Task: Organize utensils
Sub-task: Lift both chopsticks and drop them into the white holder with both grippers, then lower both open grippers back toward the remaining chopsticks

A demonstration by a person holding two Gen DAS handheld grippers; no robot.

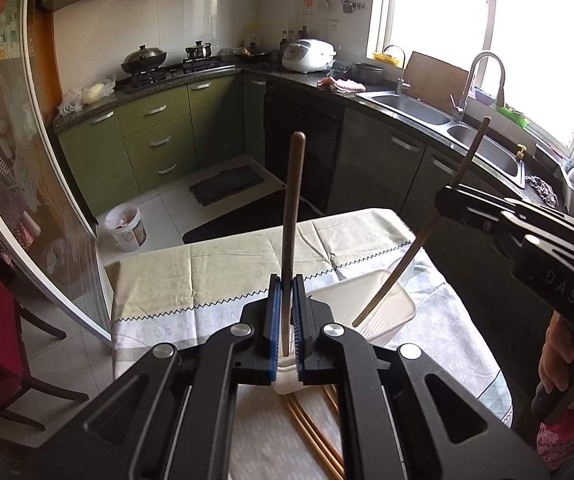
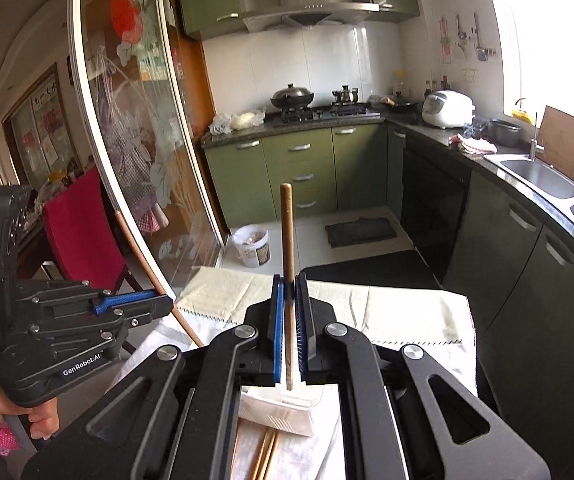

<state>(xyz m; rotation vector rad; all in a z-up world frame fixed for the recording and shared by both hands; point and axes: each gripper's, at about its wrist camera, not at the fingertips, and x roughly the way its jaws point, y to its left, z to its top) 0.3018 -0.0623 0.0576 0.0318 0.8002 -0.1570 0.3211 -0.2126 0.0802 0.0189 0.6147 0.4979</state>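
Chopsticks of slim brown wood stand one in each grip: the left gripper (image 1: 287,320) has its fingers clamped on one chopstick (image 1: 292,216), the right gripper (image 2: 289,328) on another (image 2: 287,248). Both hang above the cloth-covered worktop (image 1: 215,272), probably bound for the white plastic tray (image 1: 371,304); spare chopsticks (image 1: 311,436) lie below.

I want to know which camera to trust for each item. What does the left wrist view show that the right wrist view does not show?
Only the left wrist view shows the right gripper from outside, shut on a chopstick slanting over the white tray.

Only the right wrist view shows the left gripper from outside, with its chopstick and the red chair.

Both show the cloth-covered table, loose chopsticks lying on it, the stove and the sink.
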